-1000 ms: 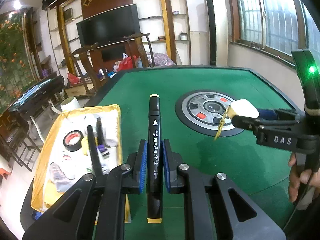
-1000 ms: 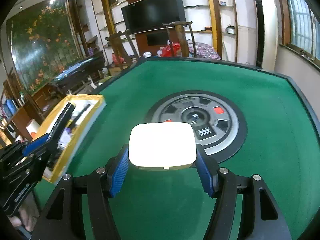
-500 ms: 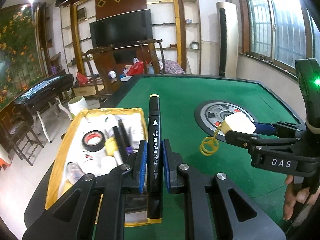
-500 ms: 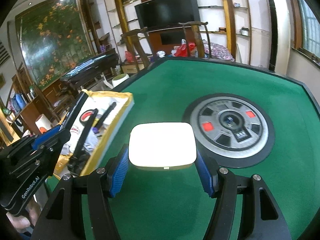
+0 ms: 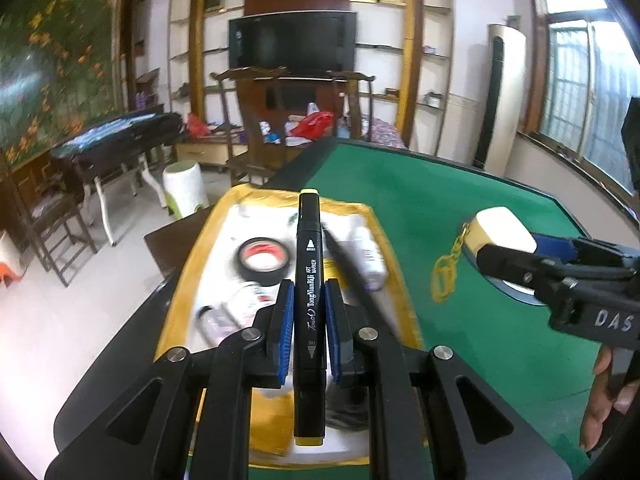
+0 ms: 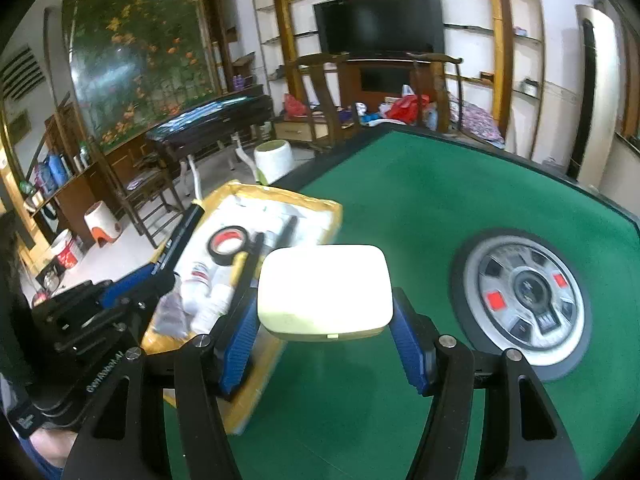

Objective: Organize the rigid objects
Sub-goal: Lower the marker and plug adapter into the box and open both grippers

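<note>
My left gripper point(image 5: 307, 320) is shut on a black art marker point(image 5: 307, 280) with yellow end caps, held above the yellow-rimmed tray point(image 5: 192, 264). My right gripper point(image 6: 325, 328) is shut on a white rounded case point(image 6: 324, 290), over the green table beside the tray's right edge point(image 6: 280, 350). In the left wrist view the right gripper point(image 5: 500, 258) holds that case point(image 5: 502, 228), and a yellow chain point(image 5: 444, 268) hangs from it. In the right wrist view the left gripper point(image 6: 160, 270) sits over the tray's left side.
The tray holds a roll of black tape point(image 5: 262, 258), a white bottle point(image 5: 368, 252), a black pen and small tubes. A round grey control hub point(image 6: 528, 300) sits in the green table point(image 6: 400, 192). Wooden chairs point(image 5: 256, 128) and a white stool point(image 5: 184, 188) stand beyond the table.
Both grippers have moved left toward the tray, still holding the marker and the case. The tray now lies right under the left gripper and the hub has shifted right.
</note>
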Demonstrator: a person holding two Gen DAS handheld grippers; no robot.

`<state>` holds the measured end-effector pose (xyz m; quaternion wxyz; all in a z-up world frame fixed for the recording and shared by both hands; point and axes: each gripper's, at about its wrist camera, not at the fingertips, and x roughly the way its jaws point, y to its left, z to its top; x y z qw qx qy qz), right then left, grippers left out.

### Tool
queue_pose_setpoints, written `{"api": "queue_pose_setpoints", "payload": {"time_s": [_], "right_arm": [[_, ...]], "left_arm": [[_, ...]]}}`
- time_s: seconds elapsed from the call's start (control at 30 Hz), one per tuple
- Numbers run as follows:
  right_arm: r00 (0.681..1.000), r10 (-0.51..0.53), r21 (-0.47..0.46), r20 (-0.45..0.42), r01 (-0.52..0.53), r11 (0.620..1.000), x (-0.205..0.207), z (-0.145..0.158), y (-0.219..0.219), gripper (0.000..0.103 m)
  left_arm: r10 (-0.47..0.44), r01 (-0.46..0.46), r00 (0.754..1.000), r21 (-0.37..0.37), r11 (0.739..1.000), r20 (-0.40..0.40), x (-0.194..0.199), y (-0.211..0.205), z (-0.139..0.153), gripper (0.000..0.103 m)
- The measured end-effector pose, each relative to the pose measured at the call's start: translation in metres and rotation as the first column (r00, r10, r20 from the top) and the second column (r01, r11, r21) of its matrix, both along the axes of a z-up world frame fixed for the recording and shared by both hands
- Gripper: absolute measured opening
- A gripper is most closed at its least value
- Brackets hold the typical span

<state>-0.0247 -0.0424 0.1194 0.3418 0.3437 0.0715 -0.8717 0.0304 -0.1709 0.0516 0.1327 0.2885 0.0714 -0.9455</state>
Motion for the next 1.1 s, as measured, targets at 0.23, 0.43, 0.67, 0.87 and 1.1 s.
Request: {"api": "queue_pose_setpoints", "payload": {"time_s": [0.23,0.43,0.67,0.87,1.1], "right_arm": [[0.997,0.069,0.03,0.037,-0.07,0.997,-0.016,-0.007,-0.062,0.058],[0.993,0.086,0.063,0.075,-0.09,0.994,-0.031,-0.027,-0.095,0.058],[0.99,0.056,0.087,0.13,-0.068,0.994,-0.052,-0.044,-0.111,0.058],[0.983,0.04,0.102,0.181,-0.059,0.993,-0.066,-0.053,-0.116,0.058],[0.976,0.027,0.101,0.216,-0.05,0.994,-0.068,-0.055,-0.105,0.062]], "left_arm": [[0.018,-0.022,0.998,0.066,0.998,0.06,-0.007,-0.028,-0.022,0.013],[-0.001,-0.007,0.995,0.073,0.997,0.101,-0.019,-0.03,-0.028,0.012],[-0.026,0.008,0.985,0.106,0.994,0.171,-0.045,-0.043,-0.032,0.012],[-0.021,0.0,0.981,0.108,0.994,0.191,-0.05,-0.046,-0.032,0.012],[-0.03,0.005,0.981,0.133,0.991,0.189,-0.047,-0.047,-0.032,0.036]]}}
